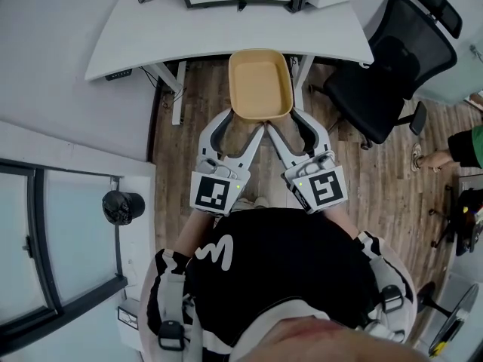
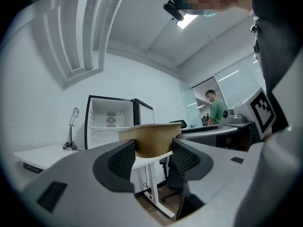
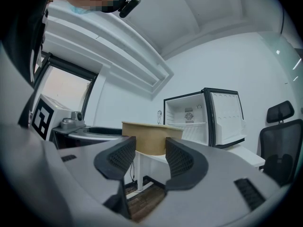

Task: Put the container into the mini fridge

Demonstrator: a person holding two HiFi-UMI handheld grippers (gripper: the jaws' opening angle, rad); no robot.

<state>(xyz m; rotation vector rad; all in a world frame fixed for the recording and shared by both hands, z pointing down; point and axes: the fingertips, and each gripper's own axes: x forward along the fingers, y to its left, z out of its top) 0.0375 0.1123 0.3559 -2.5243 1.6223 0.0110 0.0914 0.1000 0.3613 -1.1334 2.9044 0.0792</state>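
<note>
Roughly halfway, judging by the layout: already lifted, not yet stowed. Holding the tan container (image 1: 260, 85) up in the air, off any surface, over the front edge of the white desk (image 1: 151, 29) and the wooden floor (image 1: 189, 127) below it. Gripped from the near side by both tools at once: left gripper (image 1: 243, 121) closed on the near-left part of the wall, right gripper (image 1: 285, 121) closed on the near-right part, each with its jaws drawn in narrow and the tan wall pinched between the ribbed pads. Seemingly empty inside, open top facing up, sitting about level. Straight ahead of both grippers, beyond the container and well apart from it, the mini fridge (image 2: 111, 122) standing on the desk, door (image 3: 227, 115) swung open, white interior and one shelf showing. Left to do, most likely: carrying forward over the desk, passing through the open front, setting down inside, letting go with both.
</note>
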